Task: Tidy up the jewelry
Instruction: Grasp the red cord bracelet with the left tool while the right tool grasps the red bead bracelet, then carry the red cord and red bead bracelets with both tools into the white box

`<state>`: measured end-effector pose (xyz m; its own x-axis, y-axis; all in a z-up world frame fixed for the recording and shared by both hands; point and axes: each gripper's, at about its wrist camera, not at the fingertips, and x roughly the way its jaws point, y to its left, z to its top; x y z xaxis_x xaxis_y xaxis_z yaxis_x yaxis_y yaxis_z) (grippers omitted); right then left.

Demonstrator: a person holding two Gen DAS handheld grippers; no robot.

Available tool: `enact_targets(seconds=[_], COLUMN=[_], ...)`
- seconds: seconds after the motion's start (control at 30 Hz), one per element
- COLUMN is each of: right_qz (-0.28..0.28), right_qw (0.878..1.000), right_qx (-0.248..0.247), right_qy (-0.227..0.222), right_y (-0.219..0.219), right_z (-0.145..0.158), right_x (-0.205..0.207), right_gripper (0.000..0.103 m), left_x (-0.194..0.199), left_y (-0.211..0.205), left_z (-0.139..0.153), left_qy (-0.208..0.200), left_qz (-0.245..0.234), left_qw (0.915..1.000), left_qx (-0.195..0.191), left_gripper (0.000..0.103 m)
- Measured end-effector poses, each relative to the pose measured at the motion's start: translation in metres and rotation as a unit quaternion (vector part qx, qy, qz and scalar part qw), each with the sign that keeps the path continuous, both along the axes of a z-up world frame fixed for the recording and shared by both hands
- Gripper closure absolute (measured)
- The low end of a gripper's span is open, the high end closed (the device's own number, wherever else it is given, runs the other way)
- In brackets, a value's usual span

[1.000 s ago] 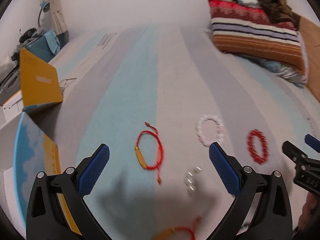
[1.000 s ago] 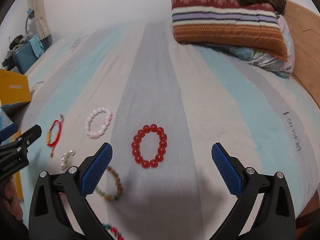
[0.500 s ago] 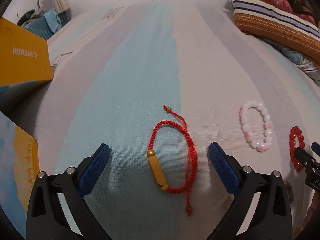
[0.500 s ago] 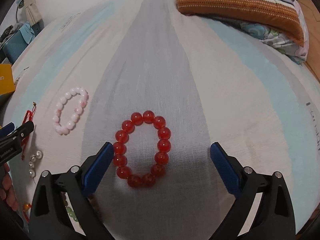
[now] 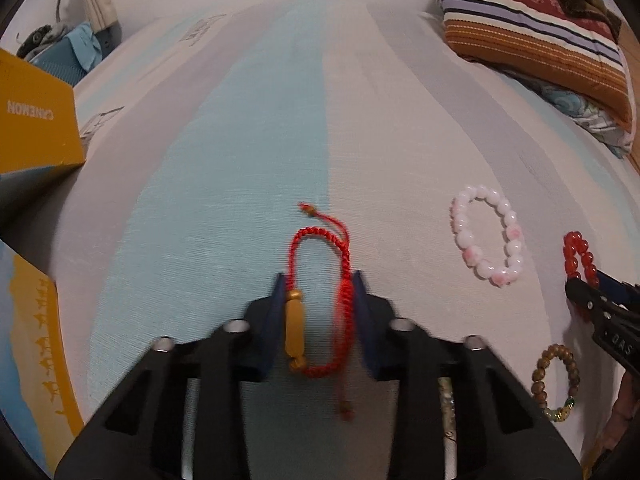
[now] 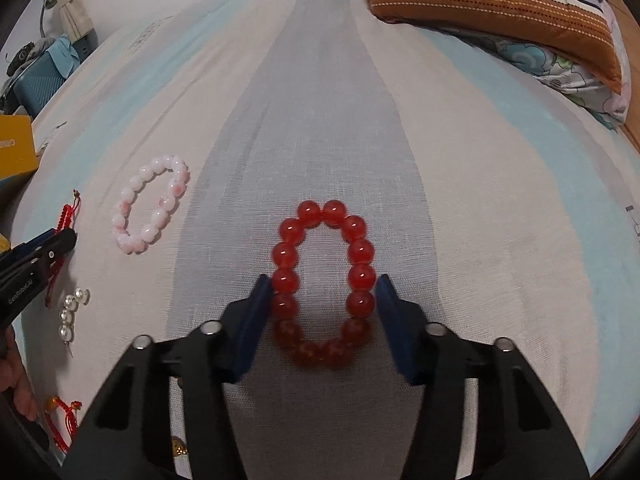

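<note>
Left claw [image 5: 318, 280]: has just been closing, pads squeeze both sides of the red cord bracelet [image 5: 320, 280] on the bed [image 5: 240, 160]
Right claw [image 6: 323, 284]: just closing too, pads touch the red bead bracelet [image 6: 324, 276]
Open room: bare sheet ahead
Edges: yellow box [image 5: 36, 120] left, striped pillow [image 5: 532, 36] far right

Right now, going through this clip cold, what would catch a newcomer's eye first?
Two red bracelets on the striped bedsheet, each squeezed between blue pads. The left gripper, jaws just closed, pinches the red cord bracelet with its yellow bead. The right gripper, also just closed, clamps the red bead bracelet. A pink bead bracelet lies loose between them.
</note>
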<state>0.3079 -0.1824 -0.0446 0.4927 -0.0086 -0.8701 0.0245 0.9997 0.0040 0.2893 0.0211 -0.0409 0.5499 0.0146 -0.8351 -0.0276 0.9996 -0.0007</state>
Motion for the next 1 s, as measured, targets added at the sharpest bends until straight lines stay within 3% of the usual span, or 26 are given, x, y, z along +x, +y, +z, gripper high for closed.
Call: enact_targets(seconds=[0.03,0.17,0.27,0.33,1.0], right_qz=[-0.002,-0.007,-0.010,-0.013,0.003], right_qw=[1.000,1.000,1.000,0.999,0.995], right_qx=[0.001,0.003,0.013,-0.002,0.014], right_qy=[0.000,-0.010,-0.024,-0.036,-0.095], right_y=[-0.001,-0.003,-0.007,-0.006,-0.003], right_z=[0.000,0.004,0.012,0.019,0.061], right_x=[0.000,-0.002,-0.005,-0.008,-0.034], right_gripper=[0.061,0.077,0.077,0.090,0.090], left_x=[-0.001,-0.004,-0.010,-0.014,-0.038], left_y=[-0.001,-0.004,-0.006,-0.009,-0.016], left_z=[0.000,0.002,0.011,0.017,0.058], left_qy=[0.000,-0.005,-0.016,-0.024,-0.073], left_qz=[-0.002,-0.006,-0.016,-0.018,-0.032], left_qw=[1.0000,1.0000,0.9997,0.9995,0.9966], left_qx=[0.000,-0.003,-0.012,-0.013,-0.022], left_gripper=[0.088,0.091,0.092,0.092,0.092])
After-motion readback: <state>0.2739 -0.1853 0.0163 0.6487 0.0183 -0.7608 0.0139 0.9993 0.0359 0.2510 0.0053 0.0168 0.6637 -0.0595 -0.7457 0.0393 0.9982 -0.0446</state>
